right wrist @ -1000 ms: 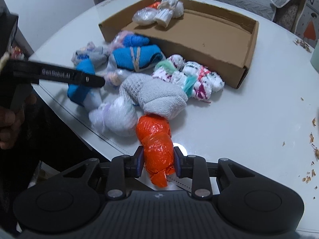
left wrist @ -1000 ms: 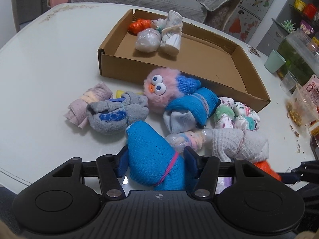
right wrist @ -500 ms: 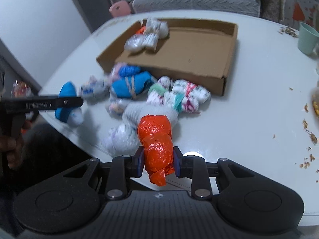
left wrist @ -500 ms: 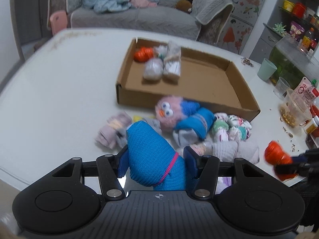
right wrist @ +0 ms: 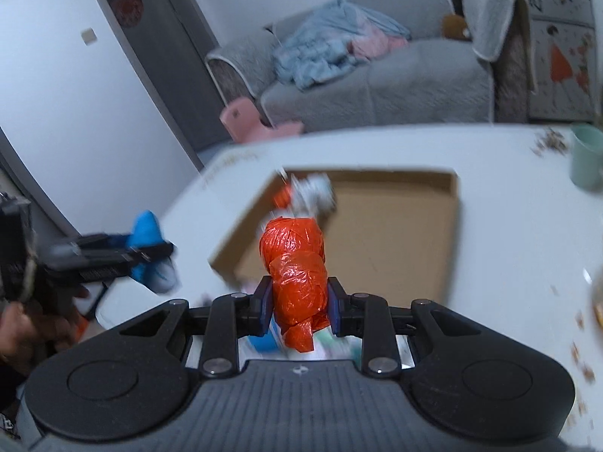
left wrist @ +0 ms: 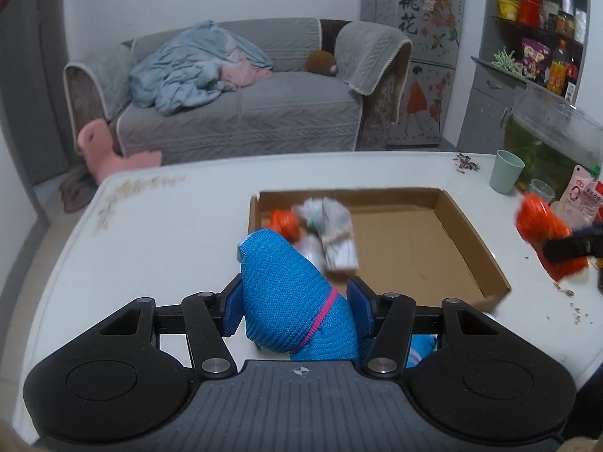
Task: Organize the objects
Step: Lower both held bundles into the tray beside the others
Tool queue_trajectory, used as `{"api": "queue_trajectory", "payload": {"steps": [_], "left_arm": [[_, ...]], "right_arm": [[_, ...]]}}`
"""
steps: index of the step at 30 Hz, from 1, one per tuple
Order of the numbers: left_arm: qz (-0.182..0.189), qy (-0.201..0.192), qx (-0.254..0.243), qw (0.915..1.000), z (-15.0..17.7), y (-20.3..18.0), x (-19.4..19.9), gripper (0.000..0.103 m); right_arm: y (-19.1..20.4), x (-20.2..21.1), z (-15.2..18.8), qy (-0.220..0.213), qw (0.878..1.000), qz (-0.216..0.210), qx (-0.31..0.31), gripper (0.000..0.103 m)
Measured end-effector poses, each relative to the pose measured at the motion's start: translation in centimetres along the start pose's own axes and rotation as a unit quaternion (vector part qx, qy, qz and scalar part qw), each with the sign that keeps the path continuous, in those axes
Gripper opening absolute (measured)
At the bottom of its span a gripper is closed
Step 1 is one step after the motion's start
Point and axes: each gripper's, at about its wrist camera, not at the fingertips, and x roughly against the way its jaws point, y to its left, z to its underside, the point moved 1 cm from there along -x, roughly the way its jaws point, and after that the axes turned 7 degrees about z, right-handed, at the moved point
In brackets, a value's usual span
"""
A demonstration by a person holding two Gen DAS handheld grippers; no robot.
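Observation:
My left gripper (left wrist: 296, 307) is shut on a blue knitted sock bundle (left wrist: 286, 293) with a pink thread, held above the white table (left wrist: 150, 233). My right gripper (right wrist: 299, 301) is shut on an orange plastic bundle (right wrist: 296, 267). Both hang in front of the shallow cardboard box (left wrist: 410, 248), whose far left corner holds an orange bundle (left wrist: 284, 224) and white-grey bundles (left wrist: 333, 231). In the left wrist view the right gripper's orange bundle (left wrist: 542, 233) shows at the right edge. In the right wrist view the left gripper (right wrist: 113, 260) with its blue bundle (right wrist: 145, 233) shows at the left.
A mint cup (left wrist: 507, 170), a clear cup (left wrist: 541, 190) and a snack packet (left wrist: 580, 197) stand at the table's far right, with crumbs (left wrist: 465, 162) nearby. A grey sofa (left wrist: 241, 113) and a pink stool (left wrist: 109, 150) lie beyond the table. Other bundles lie hidden below the grippers.
Both grippers have risen with their bundles and tilted up. The pile of bundles on the table has dropped out of sight, and the box now lies straight ahead.

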Motion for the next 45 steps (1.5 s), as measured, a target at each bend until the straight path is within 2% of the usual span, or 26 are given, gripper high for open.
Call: {"api": "queue_trajectory", "payload": {"steps": [3, 6, 10, 14, 18, 27, 32, 37, 45], "left_arm": [[0.001, 0.013, -0.024, 0.9996, -1.2, 0.2, -2.8, 0.063], [0.005, 0.036, -0.039, 0.9986, -1.2, 0.3, -6.1, 0.063], [0.002, 0.072, -0.050, 0.9962, 0.1, 0.7, -10.3, 0.063], [-0.006, 0.099, -0.100, 0.9900, 1.4, 0.3, -13.9, 0.063], [-0.024, 0.109, -0.137, 0.9843, 2.0, 0.0, -15.9, 0.063], [-0.049, 0.098, -0.174, 0.9787, 1.0, -0.1, -18.0, 0.062], [-0.037, 0.101, -0.186, 0.9766, 0.9, 0.2, -18.2, 0.064], [-0.028, 0.108, -0.153, 0.9820, 0.6, 1.2, -18.6, 0.064], [-0.025, 0.112, -0.138, 0.9838, 0.8, 1.0, -18.4, 0.068]], "right_arm": [[1.4, -3.1, -2.4, -0.004, 1.000, -0.010, 0.012, 0.026], [1.9, -7.4, -3.4, 0.019, 1.000, -0.023, 0.011, 0.026], [1.5, -13.3, -2.8, 0.064, 0.997, -0.031, -0.002, 0.026], [0.5, -17.3, -1.7, 0.106, 0.994, -0.029, -0.019, 0.026], [1.2, -20.2, -1.7, 0.123, 0.992, -0.024, -0.013, 0.026], [1.6, -22.8, -2.6, 0.119, 0.993, -0.020, 0.008, 0.026], [1.0, -23.2, -3.2, 0.124, 0.992, -0.017, 0.013, 0.026], [1.0, -23.8, -3.0, 0.133, 0.991, -0.014, 0.012, 0.026], [1.8, -23.8, -3.2, 0.136, 0.990, -0.010, 0.031, 0.028]]}}
